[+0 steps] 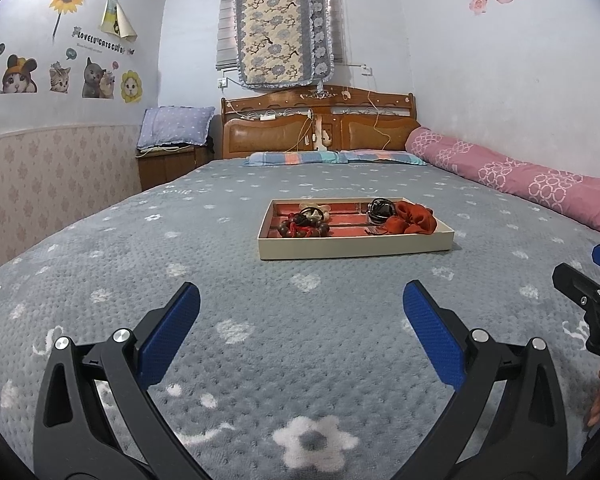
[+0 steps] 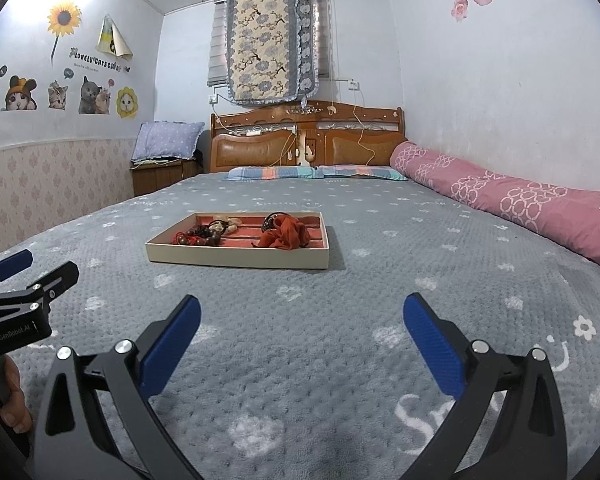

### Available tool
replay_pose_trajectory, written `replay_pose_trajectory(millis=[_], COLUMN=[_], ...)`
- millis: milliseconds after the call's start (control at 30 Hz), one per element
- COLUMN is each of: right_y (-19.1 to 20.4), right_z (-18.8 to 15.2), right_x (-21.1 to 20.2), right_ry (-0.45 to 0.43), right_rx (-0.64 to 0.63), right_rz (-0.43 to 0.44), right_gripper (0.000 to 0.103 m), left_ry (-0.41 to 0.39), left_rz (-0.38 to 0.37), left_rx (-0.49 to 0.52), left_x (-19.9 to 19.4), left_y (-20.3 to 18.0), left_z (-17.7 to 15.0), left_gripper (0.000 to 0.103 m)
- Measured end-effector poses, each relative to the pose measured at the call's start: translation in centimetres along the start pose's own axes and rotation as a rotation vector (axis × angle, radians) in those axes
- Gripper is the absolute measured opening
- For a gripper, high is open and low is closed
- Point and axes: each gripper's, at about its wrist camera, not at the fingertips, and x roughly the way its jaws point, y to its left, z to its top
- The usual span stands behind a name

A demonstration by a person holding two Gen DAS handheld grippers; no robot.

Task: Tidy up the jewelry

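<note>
From the left wrist, the left tool (image 1: 301, 298) hangs open and empty above the grey flowered bedspread (image 1: 100, 240); ahead lies the shallow jewelry tray (image 1: 356, 246), holding a wooden bead bracelet (image 1: 306, 229) at its left and a rust-red scrunchie (image 1: 414, 220) at its right; from the right wrist, the right tool (image 2: 302, 312) is likewise spread wide, gripping nothing; the tray sits ahead and to the left, well apart from both tools.

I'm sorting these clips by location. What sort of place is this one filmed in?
A home bedroom, it seems. A bed with a wooden headboard and pillows fills the view, cat stickers decorate the wall, and a jewelry tray sits on the bedspread.
</note>
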Motion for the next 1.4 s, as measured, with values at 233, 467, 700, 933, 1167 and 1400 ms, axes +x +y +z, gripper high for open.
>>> replay_pose_trajectory(millis=[233, 467, 700, 933, 1167, 1400], right_y=[0.02, -0.29, -0.19, -0.12, 0.34, 0.64], right_z=[-0.13, -0.29, -0.35, -0.38, -0.43, -0.46], right_x=[0.2, 0.36, 0.29, 0.38, 0.38, 0.47], right_ry=[0.0, 0.003, -0.001, 0.008, 0.016, 0.021], right_rx=[-0.001, 0.004, -0.006, -0.007, -0.02, -0.033], right_rz=[-0.001, -0.002, -0.004, -0.006, -0.014, -0.016], right_gripper=[0.099, 0.099, 0.099, 0.099, 0.099, 0.099], left_ry=[-0.005, -0.005, -0.005, -0.001, 0.015, 0.021], left_rz=[0.0, 0.001, 0.0, -0.003, -0.008, -0.011], left_rx=[0.004, 0.002, 0.003, -0.014, -0.031, -0.034], left_x=[-0.01, 0.0, 0.04, 0.02, 0.25, 0.31], left_y=[0.03, 0.05, 0.04, 0.13, 0.33, 0.26], left_z=[-0.02, -0.05, -0.1, -0.18, -0.25, -0.29], left_gripper=[0.098, 0.098, 0.098, 0.098, 0.098, 0.098])
